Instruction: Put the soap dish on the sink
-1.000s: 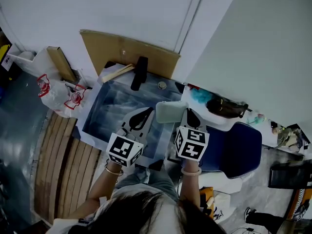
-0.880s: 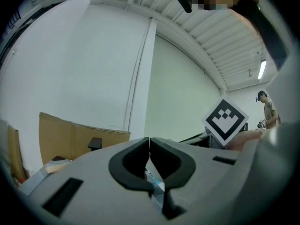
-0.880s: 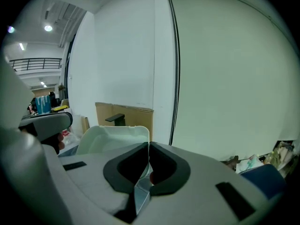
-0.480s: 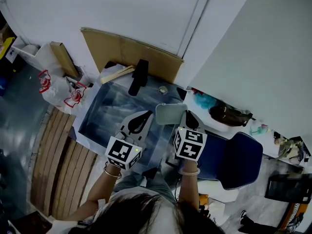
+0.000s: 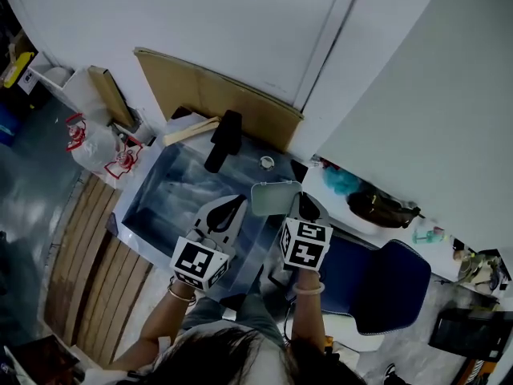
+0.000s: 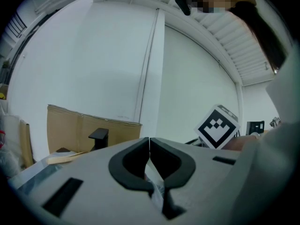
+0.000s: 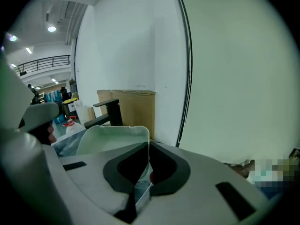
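Carrying step: the right hand-held gripper (image 5: pixel 300 205), clamped on the rim of the pale green soap dish (image 5: pixel 274 198), holds it at frame centre over the sink's (image 5: pixel 172 189) right edge, while the left hand-held gripper (image 5: pixel 230 208) is closed on nothing; the next move probably calls for lowering and release.

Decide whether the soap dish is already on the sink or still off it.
Off it: the right gripper is shut on the edge of the soap dish, holding it in the air above the sink.
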`<act>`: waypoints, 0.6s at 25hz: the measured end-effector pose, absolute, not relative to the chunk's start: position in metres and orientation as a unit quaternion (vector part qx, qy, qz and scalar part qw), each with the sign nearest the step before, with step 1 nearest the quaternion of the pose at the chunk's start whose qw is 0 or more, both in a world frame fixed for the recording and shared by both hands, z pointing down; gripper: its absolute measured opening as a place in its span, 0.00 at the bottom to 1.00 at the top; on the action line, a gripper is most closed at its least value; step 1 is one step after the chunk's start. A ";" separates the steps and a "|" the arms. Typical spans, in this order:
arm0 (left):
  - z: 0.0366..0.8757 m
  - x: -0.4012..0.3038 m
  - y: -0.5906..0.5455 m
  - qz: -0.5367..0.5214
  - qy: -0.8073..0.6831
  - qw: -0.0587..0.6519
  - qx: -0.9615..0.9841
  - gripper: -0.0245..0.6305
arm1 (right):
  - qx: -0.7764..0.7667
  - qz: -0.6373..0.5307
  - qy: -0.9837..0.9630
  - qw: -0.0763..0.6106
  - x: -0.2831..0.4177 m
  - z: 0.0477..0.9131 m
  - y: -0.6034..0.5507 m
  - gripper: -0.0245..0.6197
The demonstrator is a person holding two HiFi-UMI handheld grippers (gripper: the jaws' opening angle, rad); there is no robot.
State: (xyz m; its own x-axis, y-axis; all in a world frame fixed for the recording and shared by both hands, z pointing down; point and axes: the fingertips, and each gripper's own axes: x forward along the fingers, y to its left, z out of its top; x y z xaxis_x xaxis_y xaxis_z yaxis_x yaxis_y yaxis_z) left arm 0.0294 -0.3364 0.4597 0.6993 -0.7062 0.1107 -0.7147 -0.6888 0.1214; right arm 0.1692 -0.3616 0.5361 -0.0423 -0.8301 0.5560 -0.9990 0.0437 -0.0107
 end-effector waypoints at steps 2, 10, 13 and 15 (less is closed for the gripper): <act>0.464 0.031 -0.340 0.031 -0.391 0.079 0.917 0.05 | 0.656 0.206 -0.695 0.210 0.172 0.542 -0.369 0.08; 0.476 0.040 -0.354 0.039 -0.403 0.083 0.910 0.05 | 0.640 0.213 -0.703 0.225 0.181 0.566 -0.395 0.08; 0.481 0.042 -0.360 0.042 -0.410 0.086 0.907 0.05 | 0.634 0.217 -0.705 0.234 0.184 0.576 -0.403 0.08; 0.485 0.043 -0.364 0.044 -0.415 0.089 0.905 0.05 | 0.629 0.219 -0.706 0.241 0.185 0.583 -0.408 0.08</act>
State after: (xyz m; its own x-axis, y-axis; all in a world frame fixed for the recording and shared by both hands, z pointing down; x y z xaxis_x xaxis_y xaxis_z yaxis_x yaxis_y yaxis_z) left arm 0.0429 -0.3636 0.4845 0.6524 -0.7422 0.1532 -0.7579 -0.6405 0.1241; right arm 0.1852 -0.4082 0.5832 -0.0931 -0.7826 0.6156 -0.9936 0.1128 -0.0069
